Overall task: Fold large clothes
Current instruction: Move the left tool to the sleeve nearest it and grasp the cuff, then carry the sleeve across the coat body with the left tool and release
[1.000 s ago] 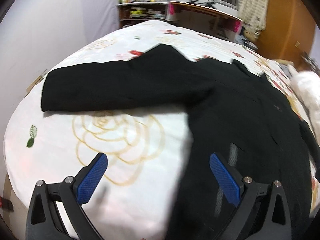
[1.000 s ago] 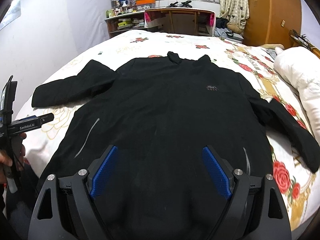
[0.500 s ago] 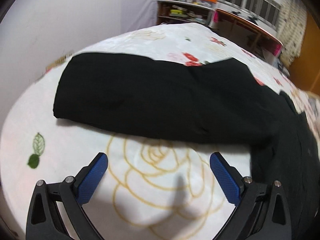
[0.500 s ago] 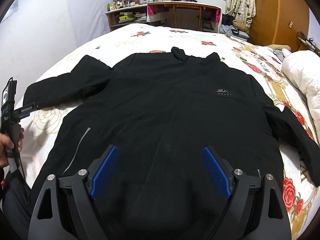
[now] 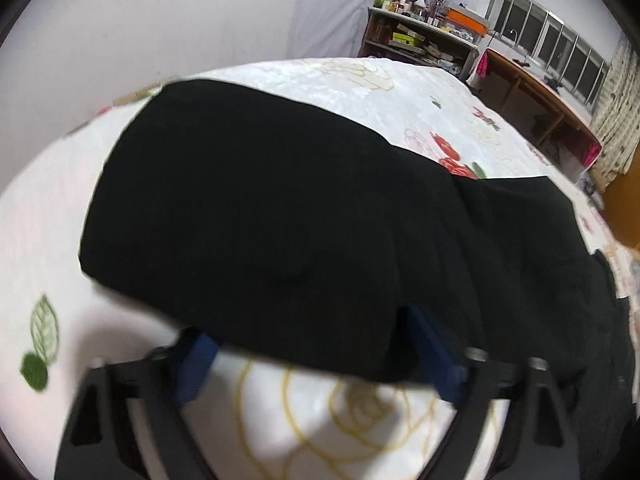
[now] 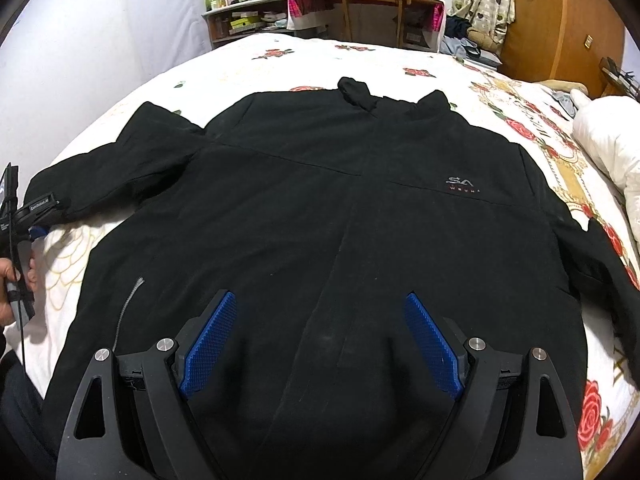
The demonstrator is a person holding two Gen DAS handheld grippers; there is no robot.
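On the big bed (image 6: 224,64) with the rose-print cover, a black jacket (image 6: 320,220) lay spread flat, front up, collar toward the far side, both sleeves out to the sides. It took up most of the near half, with bare cover beyond the collar and some past the left cuff. A white duvet (image 6: 604,148) was bunched at the far right, so I'd say there was less room on that side.

Looked to me like the first fold was just starting. The left sleeve (image 5: 248,216) was right in front of the left gripper (image 5: 316,356), jaws wide open, straddling its near edge, nothing pinched yet. Next move would need it to close on the cuff and carry the sleeve across the chest.

The right gripper (image 6: 322,340) hovered over the hem, jaws wide apart too, holding nothing.
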